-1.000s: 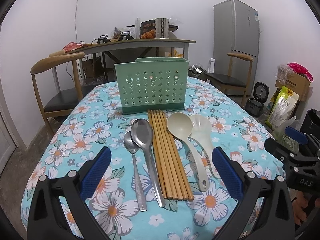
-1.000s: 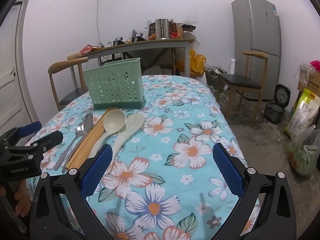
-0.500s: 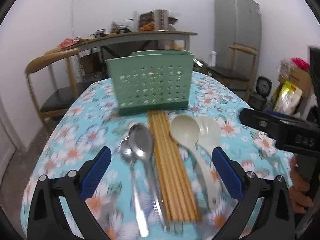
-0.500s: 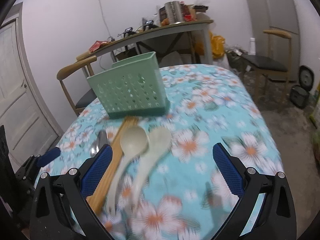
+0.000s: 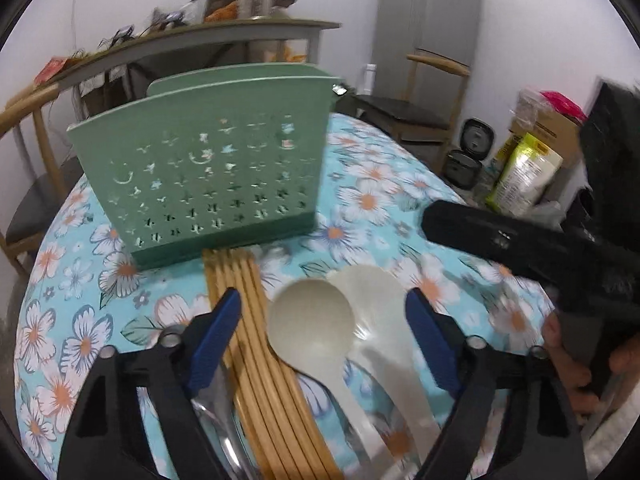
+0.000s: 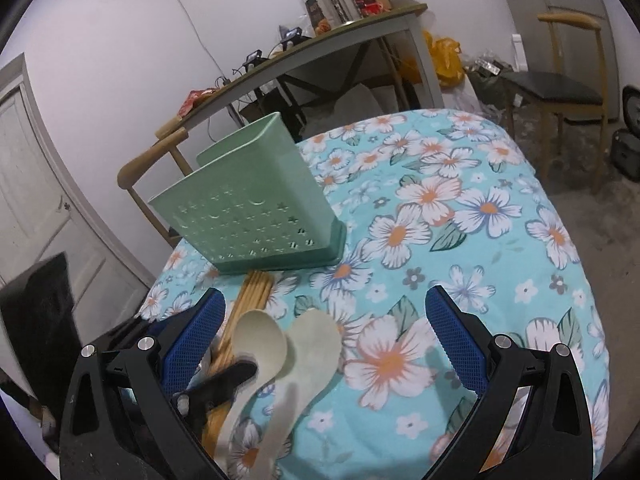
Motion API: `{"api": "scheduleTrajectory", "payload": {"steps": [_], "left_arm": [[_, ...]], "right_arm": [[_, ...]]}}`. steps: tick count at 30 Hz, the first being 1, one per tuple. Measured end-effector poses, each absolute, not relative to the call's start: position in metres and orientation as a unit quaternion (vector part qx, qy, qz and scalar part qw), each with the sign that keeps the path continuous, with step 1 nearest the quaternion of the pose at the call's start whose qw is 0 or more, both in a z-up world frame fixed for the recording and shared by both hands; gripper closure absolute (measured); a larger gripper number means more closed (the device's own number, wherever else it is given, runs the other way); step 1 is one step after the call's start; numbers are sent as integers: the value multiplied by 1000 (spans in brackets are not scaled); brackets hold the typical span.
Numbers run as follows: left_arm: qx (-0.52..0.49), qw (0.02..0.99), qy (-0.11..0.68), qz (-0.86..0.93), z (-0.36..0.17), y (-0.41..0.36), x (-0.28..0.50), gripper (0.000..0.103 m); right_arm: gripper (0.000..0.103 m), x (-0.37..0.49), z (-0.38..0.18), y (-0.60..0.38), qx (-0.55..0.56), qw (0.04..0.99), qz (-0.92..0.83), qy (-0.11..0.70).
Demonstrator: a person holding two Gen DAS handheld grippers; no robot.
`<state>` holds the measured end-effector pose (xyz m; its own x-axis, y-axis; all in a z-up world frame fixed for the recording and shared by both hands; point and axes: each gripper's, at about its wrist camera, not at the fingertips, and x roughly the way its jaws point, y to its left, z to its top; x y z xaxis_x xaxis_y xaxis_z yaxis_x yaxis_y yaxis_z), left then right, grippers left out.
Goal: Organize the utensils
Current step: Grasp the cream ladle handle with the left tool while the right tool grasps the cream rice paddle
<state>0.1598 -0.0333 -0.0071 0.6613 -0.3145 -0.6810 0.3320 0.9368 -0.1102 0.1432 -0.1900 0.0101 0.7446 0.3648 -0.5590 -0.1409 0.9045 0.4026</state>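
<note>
Both hands have come closer to the table, and the left gripper [image 5: 322,316], its jaws just closing but still empty, now straddles the bamboo chopsticks [image 5: 256,320] and round cream plastic ladle [image 5: 310,326] lying at 6 o'clock of the green perforated plastic holder [image 5: 208,176], so a first pick seems near, while the right gripper [image 6: 324,328] hovers wide open, holding nothing.

A table [image 5: 372,200] under a floral cloth carries a green holder [image 5: 208,176] (upright, perforated). Just before it lie chopsticks [image 5: 256,340] in a tight row, then two pale spoons [image 5: 320,332] side by side.
</note>
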Motion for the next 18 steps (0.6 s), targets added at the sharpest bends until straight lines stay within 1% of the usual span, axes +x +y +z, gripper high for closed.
{"api": "scheduleTrajectory", "payload": {"steps": [2,3,5,8,9,11,14,15,17,18], "left_arm": [[-15,905,379,-192,-9,-27,166,37],[-24,901,385,-198,-11,-23,168,40],[-23,899,390,-198,-14,-16,170,48],[-51,896,387,-211,-18,-2,169,53],[-61,893,389,-217,-20,1,170,54],[-75,886,402,-219,-28,7,174,62],[-93,875,417,-228,-38,13,179,67],[-101,874,414,-233,-38,16,179,69],[-116,868,413,-250,-37,19,180,79],[-120,867,413,-251,-38,21,180,80]], "right_arm": [[7,151,7,-197,185,914,137,335],[9,154,5,-201,192,911,138,338],[11,161,-1,-207,221,897,151,352],[18,167,-7,-210,242,883,169,365],[21,168,-8,-209,242,883,168,367],[26,171,-10,-206,239,880,173,373],[30,173,-13,-200,224,880,176,379],[33,172,-15,-197,216,881,177,382],[38,172,-18,-192,202,881,181,388],[41,172,-20,-189,196,880,183,392]]}}
